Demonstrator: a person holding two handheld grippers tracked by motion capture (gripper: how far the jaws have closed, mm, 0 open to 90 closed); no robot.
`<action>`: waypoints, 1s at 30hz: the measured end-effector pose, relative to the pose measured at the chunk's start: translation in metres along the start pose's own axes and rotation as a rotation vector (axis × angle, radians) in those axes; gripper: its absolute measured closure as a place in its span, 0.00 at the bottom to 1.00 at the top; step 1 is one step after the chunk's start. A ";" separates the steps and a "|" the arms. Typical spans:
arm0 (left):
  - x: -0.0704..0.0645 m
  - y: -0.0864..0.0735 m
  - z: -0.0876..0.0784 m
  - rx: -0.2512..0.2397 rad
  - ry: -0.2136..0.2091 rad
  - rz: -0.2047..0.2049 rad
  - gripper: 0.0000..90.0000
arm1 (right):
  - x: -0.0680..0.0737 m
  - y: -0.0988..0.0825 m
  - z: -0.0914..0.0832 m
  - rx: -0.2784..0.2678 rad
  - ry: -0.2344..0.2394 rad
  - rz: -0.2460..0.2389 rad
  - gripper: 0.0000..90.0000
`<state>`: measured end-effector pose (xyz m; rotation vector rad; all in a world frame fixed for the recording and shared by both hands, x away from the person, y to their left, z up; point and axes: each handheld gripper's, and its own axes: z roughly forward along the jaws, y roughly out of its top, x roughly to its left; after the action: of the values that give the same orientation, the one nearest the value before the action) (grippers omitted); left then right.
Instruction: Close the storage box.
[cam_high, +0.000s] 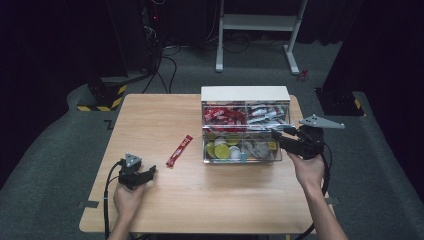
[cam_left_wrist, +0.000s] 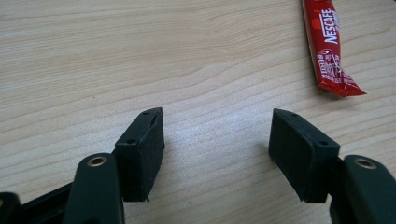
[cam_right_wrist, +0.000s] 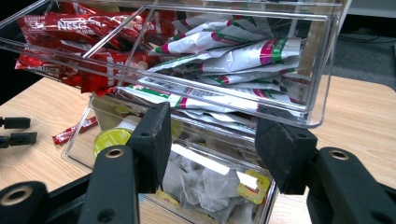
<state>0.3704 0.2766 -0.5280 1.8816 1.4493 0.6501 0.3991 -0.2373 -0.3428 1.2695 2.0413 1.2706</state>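
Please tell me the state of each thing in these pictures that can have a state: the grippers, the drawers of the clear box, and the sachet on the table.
Left gripper: open, nothing between the jaws, low over the table.
Right gripper: open, at the front of the drawers, gripping nothing.
Upper drawer: pulled out, full of sachets.
Lower drawer: pulled out, holding pods and tea bags.
Red sachet: lying flat on the table, apart from the box, sealed.

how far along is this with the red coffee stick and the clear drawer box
Done: both drawers of the clear organizer stand pulled out. In hand: the right gripper is at the front of the lower drawer, jaws apart, holding nothing. Left: the red coffee stick lies loose on the table, untouched; the left gripper rests open short of it. Likely it goes in with the red sticks in the upper drawer.
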 end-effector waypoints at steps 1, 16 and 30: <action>0.000 0.000 0.000 0.002 0.000 0.001 0.40 | 0.000 -0.001 -0.001 -0.001 -0.001 0.001 0.51; 0.000 0.000 0.000 0.004 0.001 0.002 0.40 | -0.003 -0.026 -0.007 -0.059 0.002 -0.019 0.42; -0.001 0.000 0.000 0.005 0.005 0.009 0.39 | -0.002 -0.069 -0.002 -0.068 -0.021 0.014 0.40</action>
<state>0.3700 0.2759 -0.5279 1.8927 1.4475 0.6560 0.3660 -0.2517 -0.4012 1.2635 1.9612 1.3163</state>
